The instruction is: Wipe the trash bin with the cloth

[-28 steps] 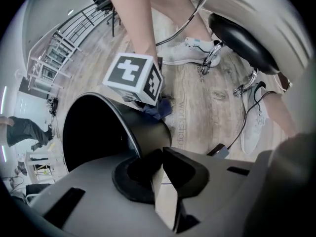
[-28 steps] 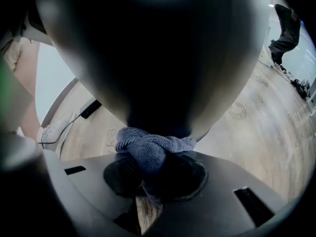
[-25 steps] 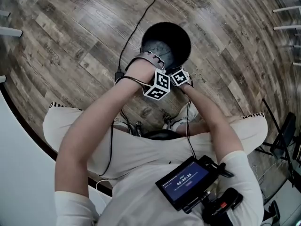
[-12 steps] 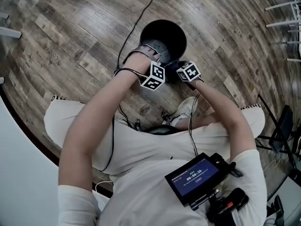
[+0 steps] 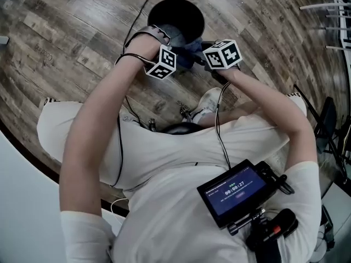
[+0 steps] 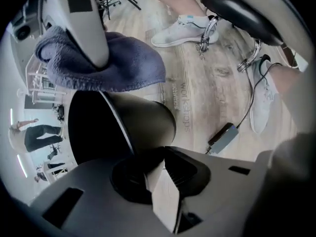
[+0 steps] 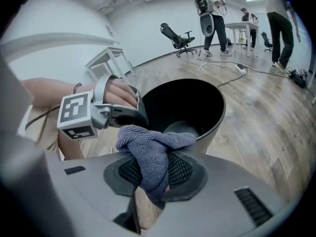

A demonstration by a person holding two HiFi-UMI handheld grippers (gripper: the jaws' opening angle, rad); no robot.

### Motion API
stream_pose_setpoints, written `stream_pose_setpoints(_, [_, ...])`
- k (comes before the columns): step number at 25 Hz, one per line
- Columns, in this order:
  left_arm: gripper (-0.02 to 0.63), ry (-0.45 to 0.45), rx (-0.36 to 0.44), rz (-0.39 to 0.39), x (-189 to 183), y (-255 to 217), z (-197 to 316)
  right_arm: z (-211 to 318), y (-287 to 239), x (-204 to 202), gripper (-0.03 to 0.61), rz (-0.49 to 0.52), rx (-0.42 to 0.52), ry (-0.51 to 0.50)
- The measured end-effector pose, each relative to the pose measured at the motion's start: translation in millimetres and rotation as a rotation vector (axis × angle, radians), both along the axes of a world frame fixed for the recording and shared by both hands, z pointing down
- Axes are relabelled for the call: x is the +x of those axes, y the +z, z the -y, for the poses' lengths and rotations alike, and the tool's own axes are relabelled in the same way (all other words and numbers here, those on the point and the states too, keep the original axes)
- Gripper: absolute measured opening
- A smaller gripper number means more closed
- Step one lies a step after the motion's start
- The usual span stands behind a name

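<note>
The black trash bin (image 5: pixel 174 12) stands open on the wood floor. My left gripper (image 5: pixel 164 40) sits at its near rim; in the left gripper view the bin's wall (image 6: pixel 143 117) runs in between the jaws (image 6: pixel 158 158), which have just been closing and now pinch the rim. My right gripper (image 7: pixel 155 169) is shut on the bunched blue cloth (image 7: pixel 150 152), held up just above and in front of the rim (image 7: pixel 212 122). The same cloth (image 6: pixel 113 65) hangs from a right finger (image 6: pixel 86 28) over the bin. The left gripper (image 7: pixel 116 113) shows beside the cloth.
A black cable (image 5: pixel 140 12) trails across the floor past the bin. My white shoes (image 6: pixel 182 26) and a stool's legs (image 6: pixel 247 58) are near the bin. Several people (image 7: pixel 212 14), an office chair (image 7: pixel 177 36) and tables stand far back.
The right gripper has come up out of the bin with the cloth and now hangs above the rim. The left gripper has shifted a little along the rim.
</note>
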State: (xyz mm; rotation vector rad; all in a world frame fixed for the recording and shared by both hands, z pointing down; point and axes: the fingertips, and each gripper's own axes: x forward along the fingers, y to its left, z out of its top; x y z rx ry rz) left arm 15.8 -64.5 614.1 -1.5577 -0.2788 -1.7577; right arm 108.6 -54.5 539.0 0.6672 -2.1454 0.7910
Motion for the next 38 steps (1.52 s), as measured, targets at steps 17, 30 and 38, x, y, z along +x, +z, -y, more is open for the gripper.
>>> stream_pose_setpoints(17, [0.078, -0.058, -0.087, -0.045, 15, 1, -16, 1, 130, 2, 0.095, -0.1, -0.02, -0.018])
stream_pose_setpoints(30, [0.08, -0.059, -0.101, -0.063, 19, 0, -13, 3, 243, 2, 0.095, -0.204, -0.078, 0.012])
stream_pose_setpoints(38, [0.078, -0.089, -0.115, -0.059, 19, 1, -13, -11, 169, 10, 0.095, -0.082, -0.135, 0.083])
